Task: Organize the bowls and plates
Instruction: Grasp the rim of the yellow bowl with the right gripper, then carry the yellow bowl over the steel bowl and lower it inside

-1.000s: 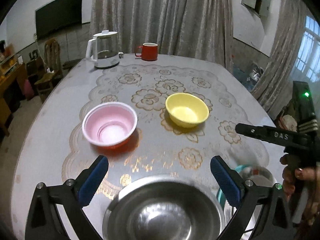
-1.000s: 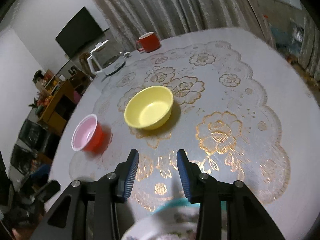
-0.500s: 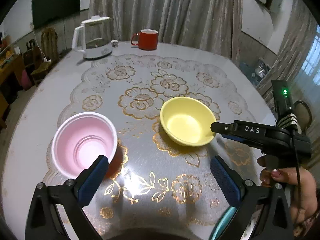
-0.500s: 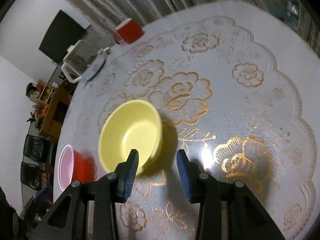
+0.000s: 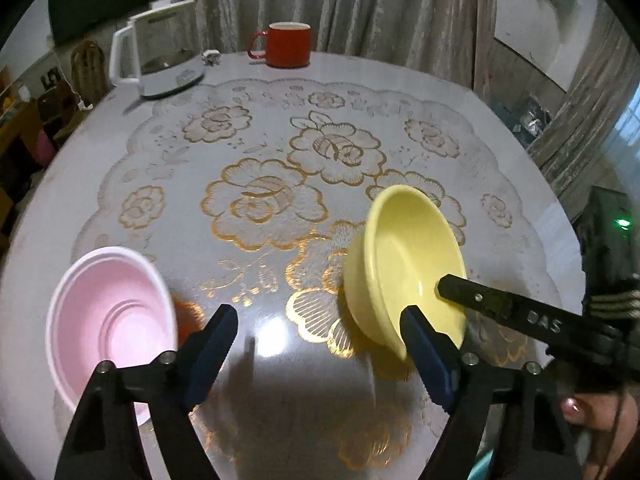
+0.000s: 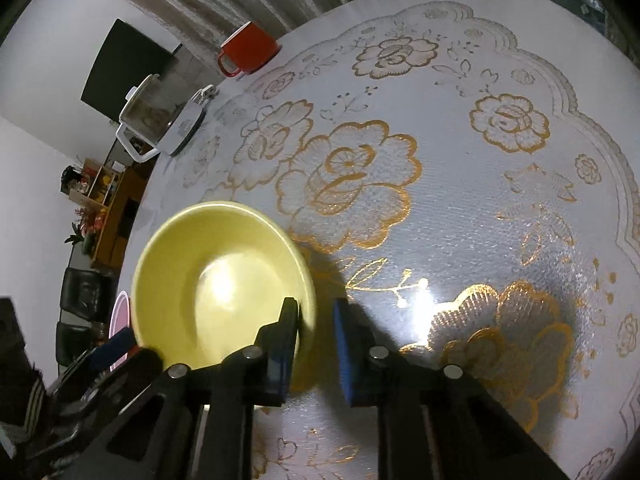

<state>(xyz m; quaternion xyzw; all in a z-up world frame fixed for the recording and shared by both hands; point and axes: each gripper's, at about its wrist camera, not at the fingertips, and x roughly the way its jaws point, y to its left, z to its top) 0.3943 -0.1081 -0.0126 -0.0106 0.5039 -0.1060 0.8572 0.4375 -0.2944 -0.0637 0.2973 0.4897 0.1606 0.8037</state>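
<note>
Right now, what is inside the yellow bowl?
The round yellow plastic bowl holds no food or dish; only a glare spot shows. One finger of the right tongs reaches over its near rim and covers a small strip.

Your left tongs (image 5: pixel 320 344) cover the pink bowl's (image 5: pixel 108 320) near rim. In the right wrist view only a pink sliver (image 6: pixel 121 308) shows behind the yellow bowl (image 6: pixel 216 284), whose gripped rim is blurred.

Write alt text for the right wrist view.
The right tongs, narrowly parted, straddle the near rim of a tilted yellow bowl, one pad inside and one outside, having just been closing. It sits on a gold-flowered tablecloth, with a red mug and white kettle at the far edge.
</note>
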